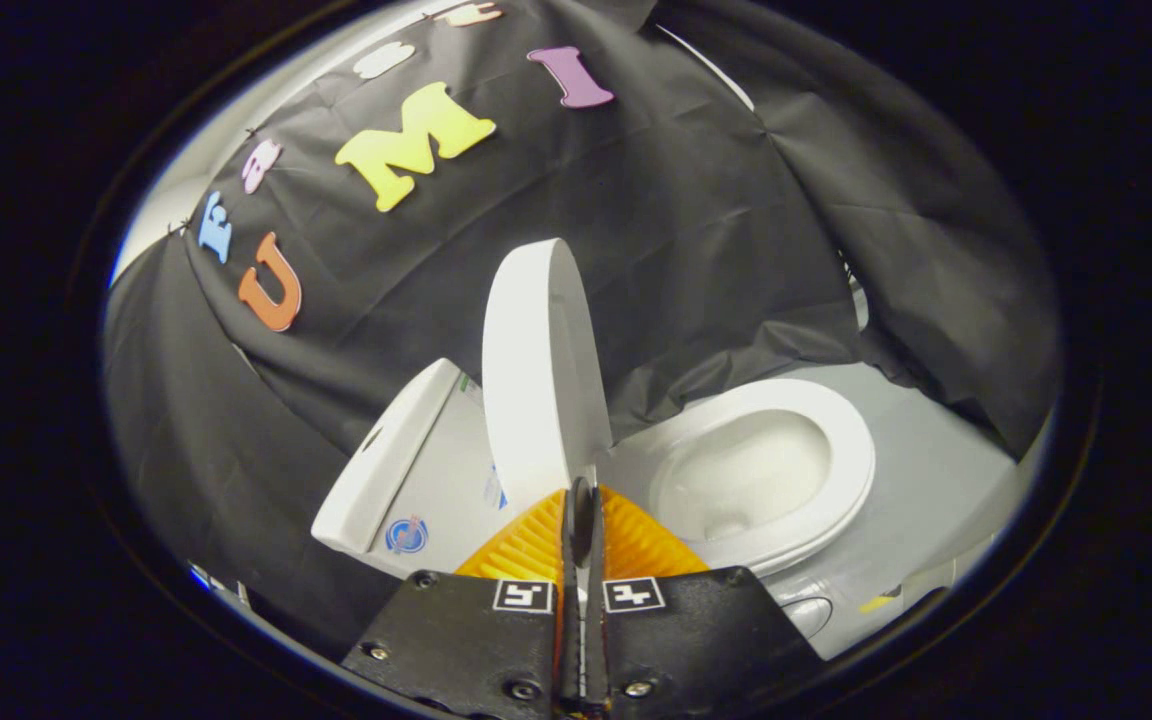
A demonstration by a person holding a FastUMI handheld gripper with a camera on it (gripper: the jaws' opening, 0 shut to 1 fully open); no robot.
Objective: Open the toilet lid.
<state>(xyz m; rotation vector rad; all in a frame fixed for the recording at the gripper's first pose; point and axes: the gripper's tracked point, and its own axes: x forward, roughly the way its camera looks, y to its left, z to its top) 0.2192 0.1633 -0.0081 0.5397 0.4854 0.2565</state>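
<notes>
White toilet lid point(541, 370) upright, pinched between the tool point(582, 500) fingers.

We're looking forward along the gripper point(582, 495) fingers, view rolled sideways, sitting close to the raised toilet lid point(539, 370) edge.

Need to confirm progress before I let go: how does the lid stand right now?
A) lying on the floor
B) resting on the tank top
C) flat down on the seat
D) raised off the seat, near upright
D: the lid stands up clear of the seat, the bowl open to view, with the gripper closed on its lower edge.
</notes>
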